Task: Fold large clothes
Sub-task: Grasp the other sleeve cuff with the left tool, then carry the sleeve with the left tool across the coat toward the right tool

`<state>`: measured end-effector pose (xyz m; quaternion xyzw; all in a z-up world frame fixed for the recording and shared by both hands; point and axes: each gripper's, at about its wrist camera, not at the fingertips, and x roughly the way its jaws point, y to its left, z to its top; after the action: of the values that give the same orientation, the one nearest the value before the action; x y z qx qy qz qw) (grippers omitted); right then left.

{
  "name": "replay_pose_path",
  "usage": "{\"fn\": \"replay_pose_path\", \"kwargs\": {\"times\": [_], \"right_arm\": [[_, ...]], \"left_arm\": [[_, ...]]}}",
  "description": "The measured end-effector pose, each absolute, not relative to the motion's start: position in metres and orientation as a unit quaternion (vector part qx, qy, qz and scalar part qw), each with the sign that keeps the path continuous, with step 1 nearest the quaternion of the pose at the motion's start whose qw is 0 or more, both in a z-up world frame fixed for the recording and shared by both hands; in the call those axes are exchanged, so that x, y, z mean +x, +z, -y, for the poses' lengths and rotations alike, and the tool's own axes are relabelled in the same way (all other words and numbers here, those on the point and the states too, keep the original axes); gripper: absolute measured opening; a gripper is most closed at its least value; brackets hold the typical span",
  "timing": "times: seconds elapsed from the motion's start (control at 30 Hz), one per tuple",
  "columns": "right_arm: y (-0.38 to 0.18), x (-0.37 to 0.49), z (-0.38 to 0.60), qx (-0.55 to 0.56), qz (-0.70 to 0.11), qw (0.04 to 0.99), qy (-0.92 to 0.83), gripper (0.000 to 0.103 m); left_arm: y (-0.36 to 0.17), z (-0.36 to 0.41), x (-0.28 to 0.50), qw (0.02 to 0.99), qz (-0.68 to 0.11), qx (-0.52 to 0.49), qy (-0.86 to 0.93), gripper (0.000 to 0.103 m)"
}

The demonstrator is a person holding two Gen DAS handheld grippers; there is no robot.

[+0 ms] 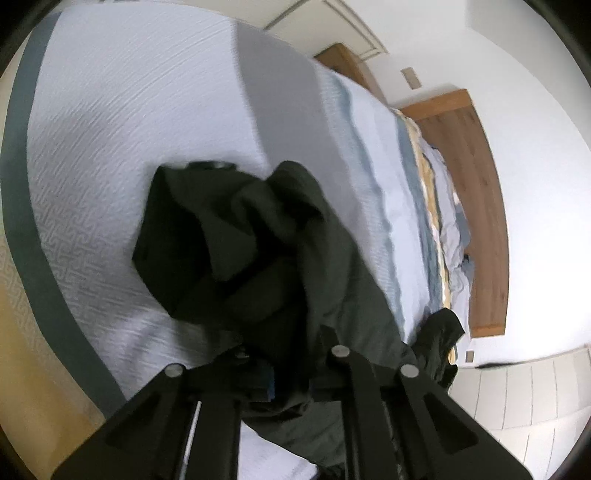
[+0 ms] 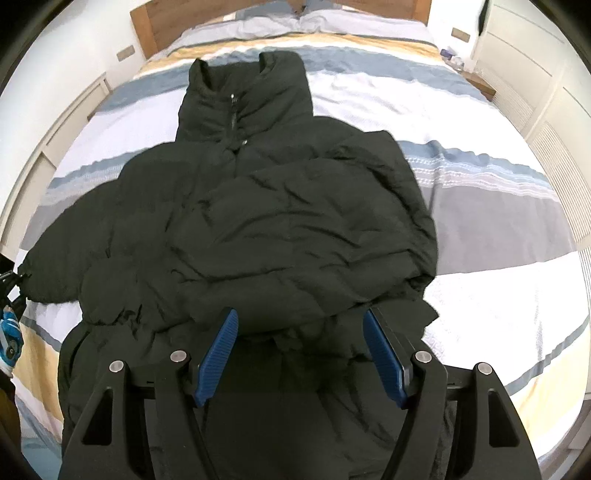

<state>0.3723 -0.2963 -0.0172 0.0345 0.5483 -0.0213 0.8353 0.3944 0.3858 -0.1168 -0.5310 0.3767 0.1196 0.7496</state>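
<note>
A dark green puffer jacket (image 2: 266, 206) lies front up on the striped bedspread (image 2: 498, 206), collar toward the headboard, its right side folded over the body. My right gripper (image 2: 299, 347) is open just above the jacket's lower hem, blue pads (image 2: 218, 354) apart, holding nothing. My left gripper (image 1: 284, 354) is shut on the jacket's sleeve (image 1: 236, 243), which bunches up in front of its fingers above the bed. The left gripper also shows at the left edge of the right wrist view (image 2: 11, 295), by the sleeve cuff.
Wooden headboard (image 2: 147, 26) and pillows (image 2: 303, 18) are at the far end. White cabinets (image 2: 535, 74) and a small bedside table (image 2: 480, 83) stand on the right, a white low wall unit (image 2: 55, 129) on the left. The bedspread's edge (image 1: 22, 206) drops off near the left gripper.
</note>
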Motion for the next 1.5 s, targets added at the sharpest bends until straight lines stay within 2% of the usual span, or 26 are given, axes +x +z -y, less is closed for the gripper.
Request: {"fn": "replay_pose_path", "kwargs": {"times": [0.43, 0.6, 0.8, 1.07, 1.37, 1.43, 1.5], "right_arm": [[-0.001, 0.357, 0.358, 0.082, -0.517, 0.852, -0.031, 0.069], [0.004, 0.349, 0.391, 0.099, -0.507, 0.856, -0.038, 0.069], [0.009, 0.336, 0.431, 0.112, -0.498, 0.859, -0.048, 0.069], [0.009, 0.320, 0.484, 0.131, -0.491, 0.859, -0.066, 0.069], [-0.008, 0.300, 0.518, 0.143, -0.502, 0.849, -0.081, 0.069], [-0.013, 0.295, 0.524, 0.148, -0.505, 0.846, -0.085, 0.069], [-0.017, 0.292, 0.527, 0.150, -0.508, 0.843, -0.088, 0.069]], "left_arm": [[-0.006, -0.302, 0.412, 0.803, -0.346, -0.483, 0.041, 0.009], [0.033, -0.236, 0.424, 0.822, -0.352, -0.448, -0.007, 0.009], [0.052, -0.140, 0.443, 0.829, -0.377, -0.408, -0.064, 0.009], [0.031, -0.031, 0.464, 0.818, -0.434, -0.364, -0.102, 0.009], [-0.034, 0.055, 0.474, 0.802, -0.517, -0.285, -0.096, 0.009], [-0.047, 0.069, 0.470, 0.795, -0.533, -0.273, -0.097, 0.011], [-0.062, 0.077, 0.467, 0.786, -0.550, -0.266, -0.095, 0.016]]}}
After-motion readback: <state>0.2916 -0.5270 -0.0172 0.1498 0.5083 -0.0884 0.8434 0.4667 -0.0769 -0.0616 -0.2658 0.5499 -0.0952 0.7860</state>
